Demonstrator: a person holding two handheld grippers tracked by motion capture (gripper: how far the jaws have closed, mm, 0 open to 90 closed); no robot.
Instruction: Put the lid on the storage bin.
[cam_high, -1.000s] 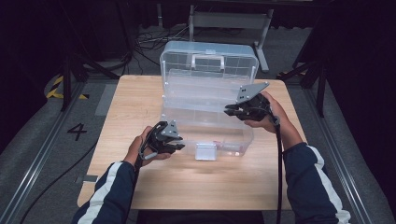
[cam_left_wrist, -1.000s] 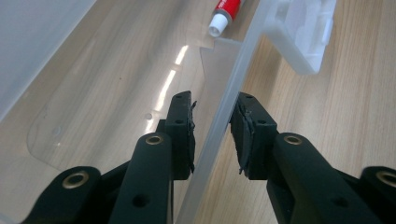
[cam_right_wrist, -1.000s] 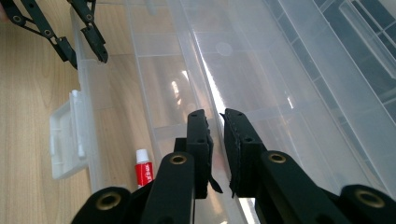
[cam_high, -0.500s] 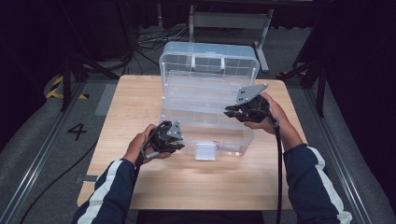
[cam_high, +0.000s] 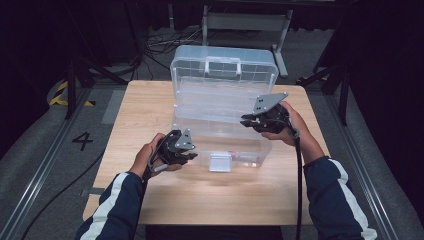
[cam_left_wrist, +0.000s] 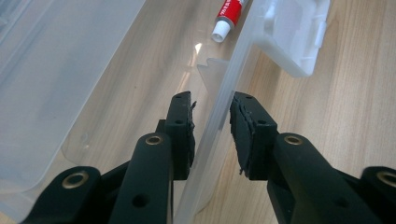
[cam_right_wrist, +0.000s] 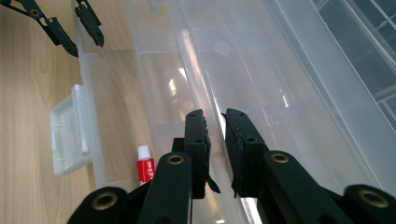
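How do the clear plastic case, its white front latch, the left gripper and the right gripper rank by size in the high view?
1. clear plastic case, by far the largest.
2. and 3. right gripper and left gripper: they look alike, so no ranking.
4. white front latch, the smallest.

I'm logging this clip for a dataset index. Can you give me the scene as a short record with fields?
setting: wooden table
main object: clear plastic organiser box, tiers fanned open
latch: white, on the box's front wall
contents seen: small red-and-white tube on the bottom
left gripper: jaws astride the box's front wall, a gap on each side
right gripper: jaws astride a tray edge, slightly parted
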